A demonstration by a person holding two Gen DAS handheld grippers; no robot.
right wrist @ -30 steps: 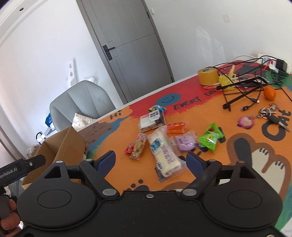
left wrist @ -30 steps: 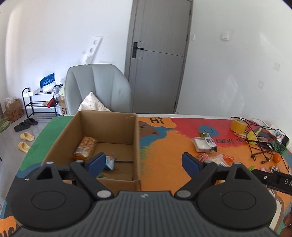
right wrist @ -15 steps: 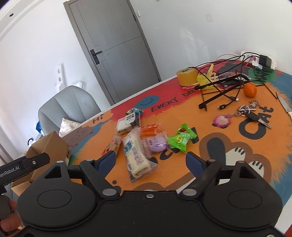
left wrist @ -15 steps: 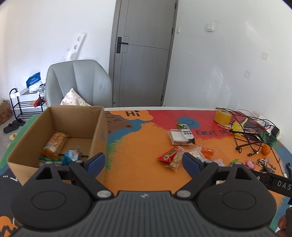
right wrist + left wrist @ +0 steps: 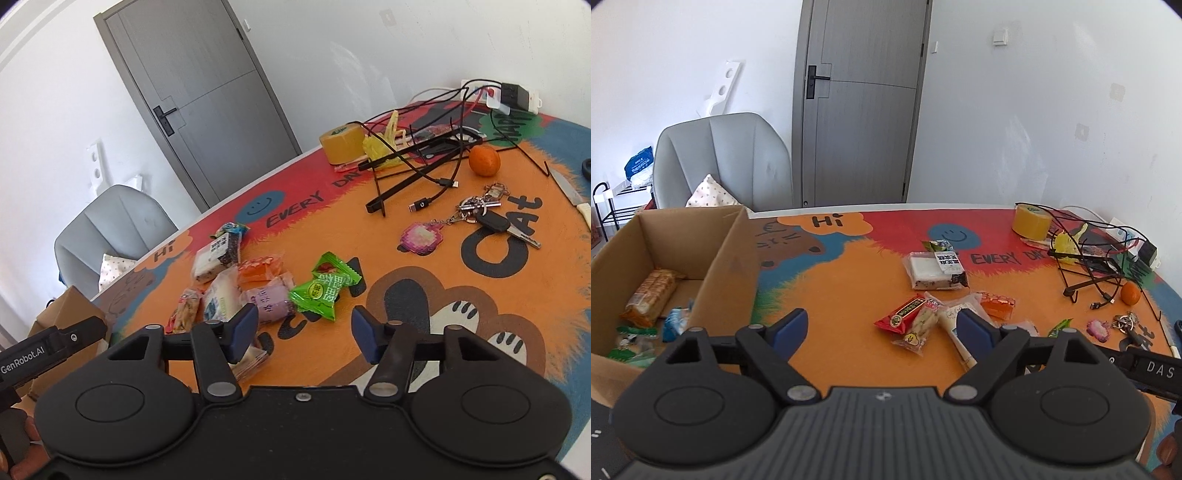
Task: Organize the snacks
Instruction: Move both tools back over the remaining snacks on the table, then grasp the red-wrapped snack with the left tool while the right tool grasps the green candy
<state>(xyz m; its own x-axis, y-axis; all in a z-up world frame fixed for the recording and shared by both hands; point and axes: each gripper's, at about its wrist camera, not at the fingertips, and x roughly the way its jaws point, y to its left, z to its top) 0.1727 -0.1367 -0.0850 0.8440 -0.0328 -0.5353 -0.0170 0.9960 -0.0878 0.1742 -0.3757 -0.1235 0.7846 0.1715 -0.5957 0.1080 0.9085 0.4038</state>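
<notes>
Partly done: cardboard box (image 5: 679,258) at 9 o'clock holds a few packets, including biscuits (image 5: 652,295). Snack pile (image 5: 258,284) remains on the mat, green candy packet (image 5: 325,290) at 12 o'clock of the right gripper (image 5: 303,332). Left gripper (image 5: 882,330) and right both spread, empty. Readable: "Hi", "EVERY DAY", "CAT", "GenRobot.AI".

Bare orange printed table mat (image 5: 846,295) is lying open between the brown cardboard box (image 5: 733,258) and the heap of wrapped snack packets (image 5: 255,284) (tangled black cables (image 5: 417,166) are crowding the far right).
</notes>
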